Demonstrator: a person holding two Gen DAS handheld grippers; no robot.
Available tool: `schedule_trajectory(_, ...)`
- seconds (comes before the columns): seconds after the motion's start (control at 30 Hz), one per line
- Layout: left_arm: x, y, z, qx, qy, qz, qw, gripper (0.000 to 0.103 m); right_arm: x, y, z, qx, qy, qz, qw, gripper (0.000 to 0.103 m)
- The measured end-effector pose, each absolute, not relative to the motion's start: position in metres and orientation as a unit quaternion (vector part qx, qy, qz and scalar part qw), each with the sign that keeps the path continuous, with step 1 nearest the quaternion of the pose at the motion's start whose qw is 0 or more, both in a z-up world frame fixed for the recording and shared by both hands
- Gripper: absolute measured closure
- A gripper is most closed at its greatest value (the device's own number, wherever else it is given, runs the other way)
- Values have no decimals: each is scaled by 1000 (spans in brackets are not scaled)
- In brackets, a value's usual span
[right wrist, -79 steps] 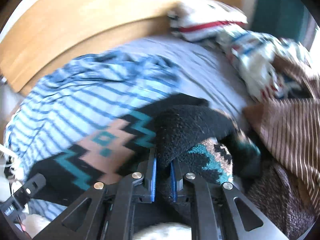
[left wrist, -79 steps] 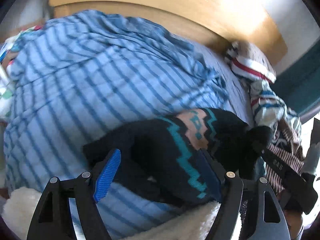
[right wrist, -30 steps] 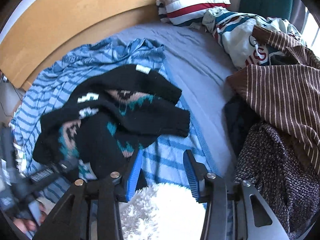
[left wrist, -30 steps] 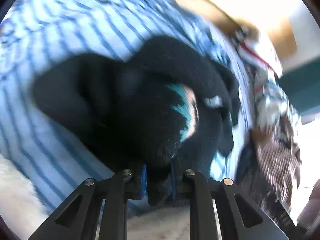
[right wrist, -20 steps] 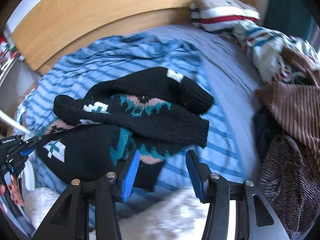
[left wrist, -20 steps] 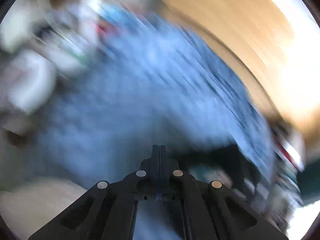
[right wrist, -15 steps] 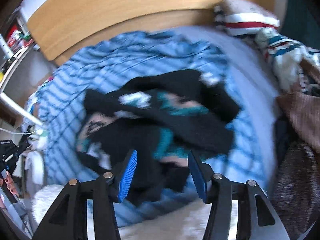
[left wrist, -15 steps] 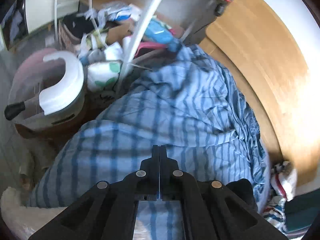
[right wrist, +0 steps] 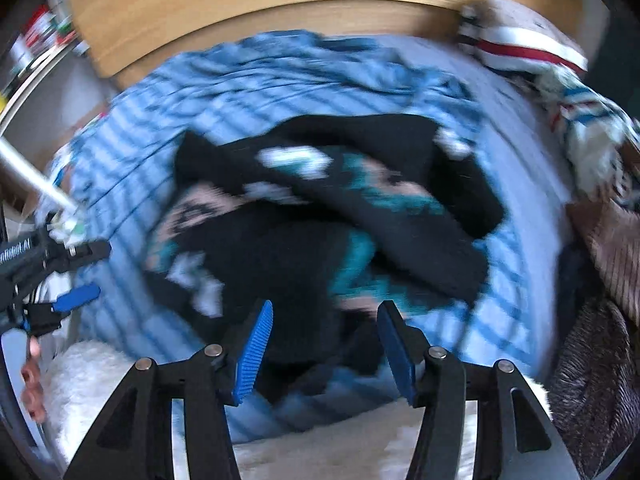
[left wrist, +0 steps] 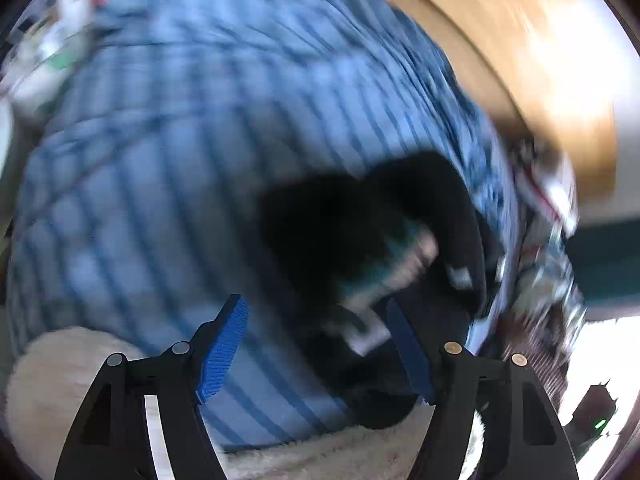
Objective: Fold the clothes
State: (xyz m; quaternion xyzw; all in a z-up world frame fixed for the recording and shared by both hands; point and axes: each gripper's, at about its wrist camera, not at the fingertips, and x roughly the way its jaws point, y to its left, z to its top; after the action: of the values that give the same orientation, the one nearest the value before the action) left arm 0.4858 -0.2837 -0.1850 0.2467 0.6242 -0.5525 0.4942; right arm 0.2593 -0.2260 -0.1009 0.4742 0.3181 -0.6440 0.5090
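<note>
A black knit sweater with teal, pink and white patterns (right wrist: 320, 220) lies bunched on a blue striped duvet (right wrist: 248, 76). It also shows in the left wrist view (left wrist: 360, 232), blurred. My left gripper (left wrist: 316, 344) is open and empty, close above the sweater's near left edge. My right gripper (right wrist: 324, 344) is open and empty, just short of the sweater's near edge. The left gripper shows at the left edge of the right wrist view (right wrist: 60, 280).
A wooden headboard (right wrist: 240, 4) runs along the far side. A pile of other clothes (right wrist: 600, 240) lies at the right, with a striped pillow (right wrist: 516, 40) behind it. A white fluffy blanket (right wrist: 340, 440) covers the near edge. Clutter sits beside the bed at left.
My left gripper let go of the sweater, swung away left while shut, and is back over it, open. My right gripper has stayed open near the sweater's near edge.
</note>
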Motion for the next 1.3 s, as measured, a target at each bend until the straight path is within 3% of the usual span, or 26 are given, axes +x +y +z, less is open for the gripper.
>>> schedule_trajectory(0.2,374,-293,-210,353,605,-583,411,31,183,-210,-106,512,276,-677,452,43)
schedule_trajectory(0.27,353,-282,-199,362,565,-611,419,51,168,-205,-112,523,273,-679,438,43)
schedule_trajectory(0.3,342,-276,-194,367,544,-625,423,83,163,-203,-116,527,273,-679,432,43)
schedule_trajectory(0.33,332,-271,-188,370,523,-638,427,95,159,-201,-119,530,273,-680,427,43)
schedule_trajectory(0.43,325,-264,-173,351,489,-659,450,98,156,-196,-125,539,271,-678,419,43)
schedule_trajectory(0.63,423,-278,-144,254,528,-597,549,103,172,-189,-111,523,270,-680,437,43)
schedule_trajectory(0.7,473,-282,-131,241,506,-545,623,103,182,-191,-102,521,264,-680,444,42)
schedule_trajectory(0.83,568,-272,-113,162,578,-512,614,103,213,-202,-89,510,250,-668,480,39)
schedule_trajectory(0.97,580,-261,-107,168,597,-531,578,99,235,-215,-90,524,235,-653,494,39)
schedule_trajectory(1.0,570,-258,-111,168,610,-539,556,82,240,-217,-91,525,238,-649,496,39)
schedule_trajectory(1.03,556,-259,-114,172,615,-547,541,52,242,-217,-91,522,242,-648,499,39)
schedule_trajectory(1.1,528,-262,-120,181,625,-562,510,33,245,-214,-88,514,249,-649,503,39)
schedule_trajectory(1.3,408,-256,-141,257,611,-602,444,33,205,-196,-85,494,251,-683,476,38)
